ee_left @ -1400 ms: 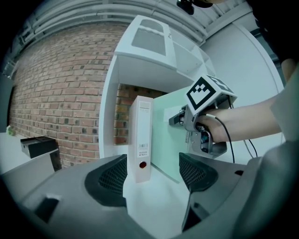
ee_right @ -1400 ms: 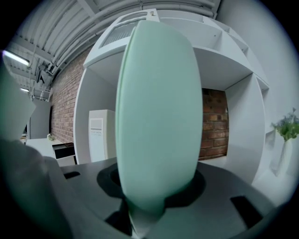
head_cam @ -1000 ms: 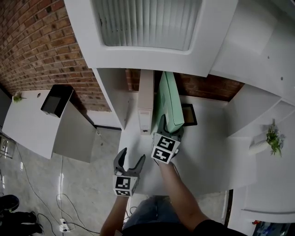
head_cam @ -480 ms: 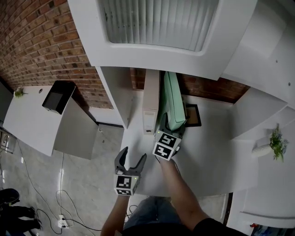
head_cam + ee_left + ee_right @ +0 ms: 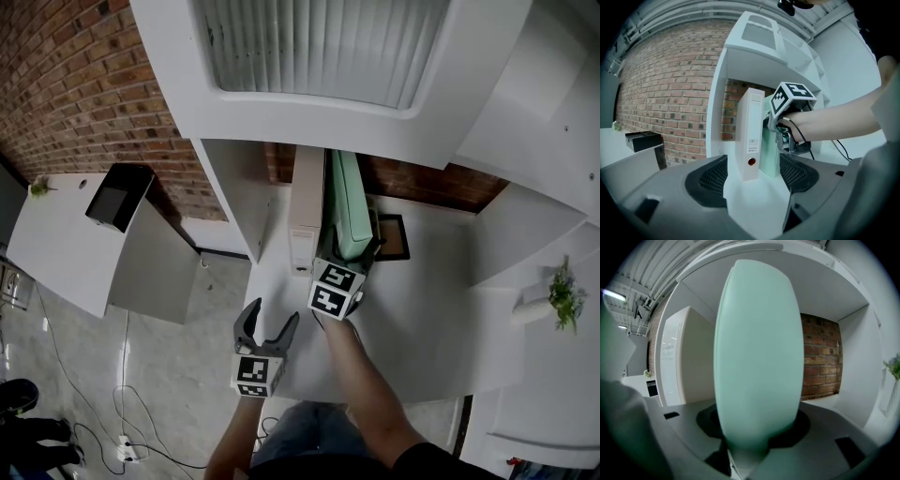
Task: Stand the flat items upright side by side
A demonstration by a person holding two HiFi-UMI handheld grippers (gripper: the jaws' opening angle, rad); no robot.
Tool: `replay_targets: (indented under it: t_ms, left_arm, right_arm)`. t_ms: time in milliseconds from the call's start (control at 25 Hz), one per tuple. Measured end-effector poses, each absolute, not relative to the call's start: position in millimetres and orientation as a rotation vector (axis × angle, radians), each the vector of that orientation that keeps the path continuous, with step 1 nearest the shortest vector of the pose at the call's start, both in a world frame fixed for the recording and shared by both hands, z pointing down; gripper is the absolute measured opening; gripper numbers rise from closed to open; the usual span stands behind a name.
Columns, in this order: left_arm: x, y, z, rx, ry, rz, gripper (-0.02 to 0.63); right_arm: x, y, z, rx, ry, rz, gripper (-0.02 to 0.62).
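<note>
Head view: reached out with right gripper (image 5: 350, 262), forearm outstretched, jaws clamped on green folder (image 5: 345, 206) beside white binder (image 5: 303, 216). Held left gripper (image 5: 270, 320) back, jaws apart, empty.

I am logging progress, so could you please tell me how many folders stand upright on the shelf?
2: the white folder on the left, and the green folder right beside it, held by the right hand-held gripper. None looks hidden.
</note>
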State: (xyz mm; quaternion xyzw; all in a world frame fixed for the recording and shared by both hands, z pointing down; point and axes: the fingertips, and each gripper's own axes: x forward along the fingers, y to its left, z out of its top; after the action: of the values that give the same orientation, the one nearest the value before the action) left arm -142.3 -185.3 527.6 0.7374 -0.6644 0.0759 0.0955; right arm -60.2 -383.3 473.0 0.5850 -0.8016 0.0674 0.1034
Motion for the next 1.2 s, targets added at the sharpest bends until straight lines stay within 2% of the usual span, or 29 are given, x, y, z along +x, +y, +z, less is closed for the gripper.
replay_targets:
  t_ms: [440, 1200]
  left_arm:
    - [-139.4, -183.0, 531.9, 2.17, -1.968, 0.236, 0.345]
    - [-128.3, -177.3, 531.1, 2.182, -1.954, 0.233, 0.345]
  right_arm:
    - [-69.6, -388.7, 472.0, 1.668, -2.412, 0.173, 0.229]
    - [-60.9, -376.0, 474.4, 1.613, -2.437, 0.158, 0.235]
